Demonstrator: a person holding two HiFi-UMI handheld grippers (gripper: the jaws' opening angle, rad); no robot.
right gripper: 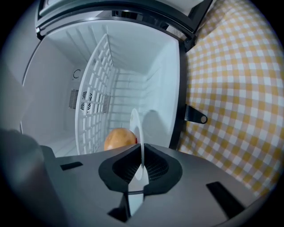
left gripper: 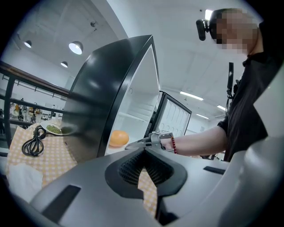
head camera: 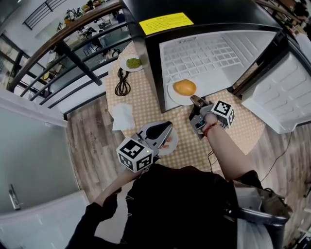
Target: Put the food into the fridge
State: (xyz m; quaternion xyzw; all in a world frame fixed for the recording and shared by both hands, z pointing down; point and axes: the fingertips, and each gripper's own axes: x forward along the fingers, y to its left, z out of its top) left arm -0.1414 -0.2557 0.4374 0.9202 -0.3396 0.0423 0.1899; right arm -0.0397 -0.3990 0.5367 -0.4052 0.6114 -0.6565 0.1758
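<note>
Head view overhead, steeply down; both gripper views close, share fridge [head camera: 218, 12].

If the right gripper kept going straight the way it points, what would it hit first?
The right gripper, shut on the plate rim, points into the open fridge. Beyond its plate and food, the fridge's back wall looks first in line; the shelf sits off to the side. Depth is unclear.

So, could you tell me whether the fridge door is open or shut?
Open: the fridge door is swung aside, exposing the white interior behind the plate that the right tool grips.
</note>
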